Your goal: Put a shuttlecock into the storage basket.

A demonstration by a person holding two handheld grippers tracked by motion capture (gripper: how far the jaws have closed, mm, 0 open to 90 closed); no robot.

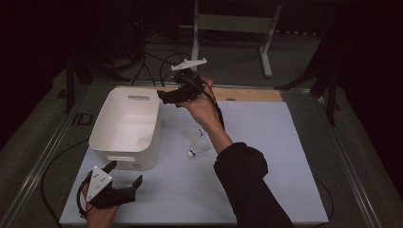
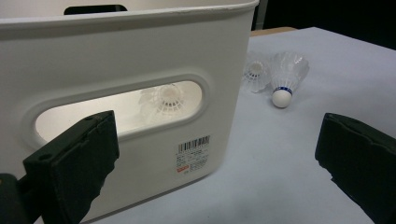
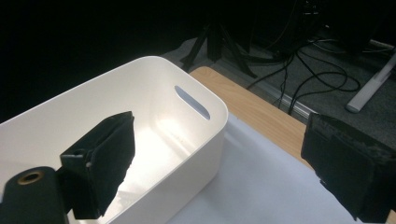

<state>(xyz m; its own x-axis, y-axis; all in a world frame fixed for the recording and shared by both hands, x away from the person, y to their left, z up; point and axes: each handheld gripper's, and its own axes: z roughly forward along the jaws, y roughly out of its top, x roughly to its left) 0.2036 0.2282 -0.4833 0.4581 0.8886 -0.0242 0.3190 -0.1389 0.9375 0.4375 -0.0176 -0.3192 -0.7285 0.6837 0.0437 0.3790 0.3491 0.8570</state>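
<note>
Right tongs [image 1: 164, 97] wide, empty, above white bin [image 1: 124, 156] rim; left tongs [image 1: 126, 173] wide, empty, near bin; two shuttlecocks [image 1: 196, 142] on bench [image 1: 266, 161].

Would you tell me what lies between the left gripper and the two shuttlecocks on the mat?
In the high view, only bare white mat separates the left gripper from the shuttlecocks; the bin stands beside that stretch.

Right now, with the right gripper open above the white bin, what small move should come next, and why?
Probably bring the right gripper back toward the two shuttlecocks on the mat beside the white bin. Its jaws stand open with nothing between them, and one shuttlecock already lies inside the bin.
</note>
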